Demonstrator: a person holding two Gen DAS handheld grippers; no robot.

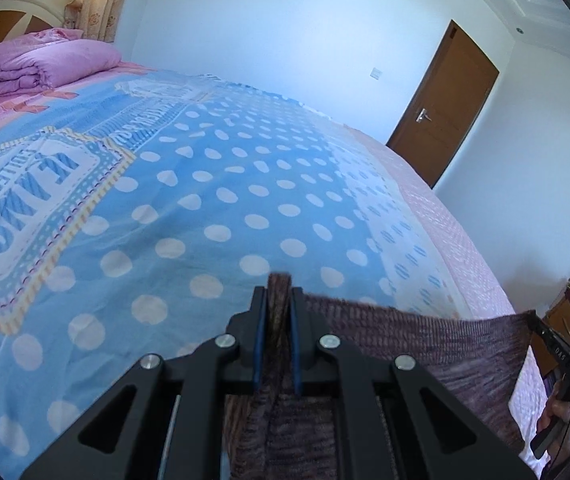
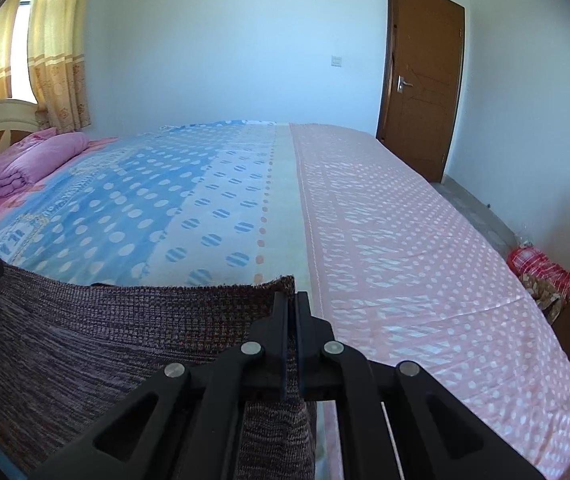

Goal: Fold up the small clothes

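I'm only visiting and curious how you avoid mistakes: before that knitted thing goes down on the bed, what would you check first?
1. Left gripper clamped on the knitted garment: ok.
2. Right gripper clamped on its other top corner: ok.
3. Top edge stretched between the two grippers: ok, sagging slightly.
4. Bedspread ahead free of clutter: ok; the folded pink quilt lies far off by the headboard.
5. Lower hem hanging straight: cannot tell, hidden.

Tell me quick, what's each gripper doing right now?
Left gripper: closed on one corner of the purple knit garment.
Right gripper: closed on the garment's other corner.
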